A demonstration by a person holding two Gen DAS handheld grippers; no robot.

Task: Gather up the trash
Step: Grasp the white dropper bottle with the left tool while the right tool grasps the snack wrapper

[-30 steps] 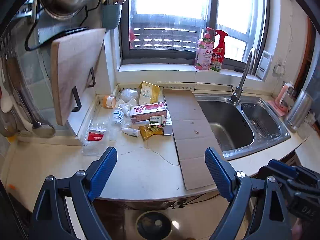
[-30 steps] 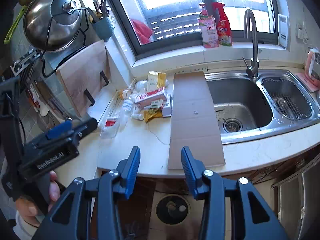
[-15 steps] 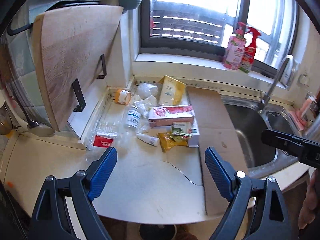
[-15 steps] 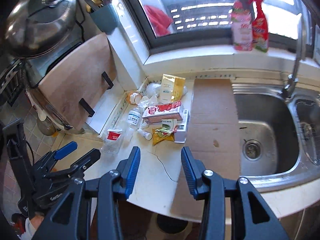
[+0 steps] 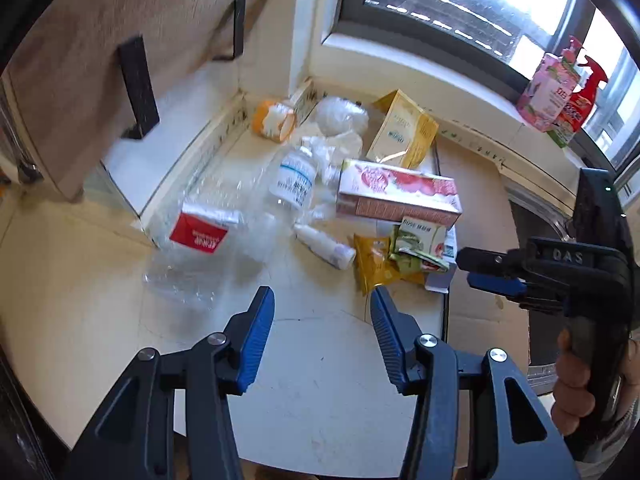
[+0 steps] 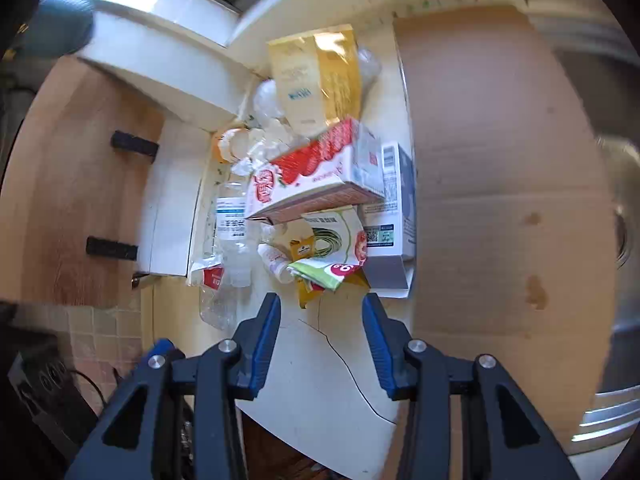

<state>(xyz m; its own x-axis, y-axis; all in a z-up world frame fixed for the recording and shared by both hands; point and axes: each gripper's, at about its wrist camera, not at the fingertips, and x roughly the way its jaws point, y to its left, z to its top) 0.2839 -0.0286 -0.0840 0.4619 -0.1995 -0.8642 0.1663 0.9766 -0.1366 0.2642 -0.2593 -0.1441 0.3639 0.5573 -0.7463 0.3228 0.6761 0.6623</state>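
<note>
Strawberry carton [image 5: 396, 194] lying flat, long axis left-right, left claw [image 5: 322, 312] just narrowed, empty, right claw [image 6: 320, 316] parted, empty.

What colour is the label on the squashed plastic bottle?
Red, with white lettering, on the squashed plastic bottle; the left wrist view shows it best.

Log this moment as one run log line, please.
phase: approaching trash pile | left gripper: empty, fingers just narrowed | right gripper: open, empty, nearest the green wrapper | collected: nothing yet

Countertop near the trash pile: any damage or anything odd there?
Yes. A thin dark crack runs across the pale countertop in front of the wrappers, and the brown cardboard sheet carries a few dark stains.
</note>
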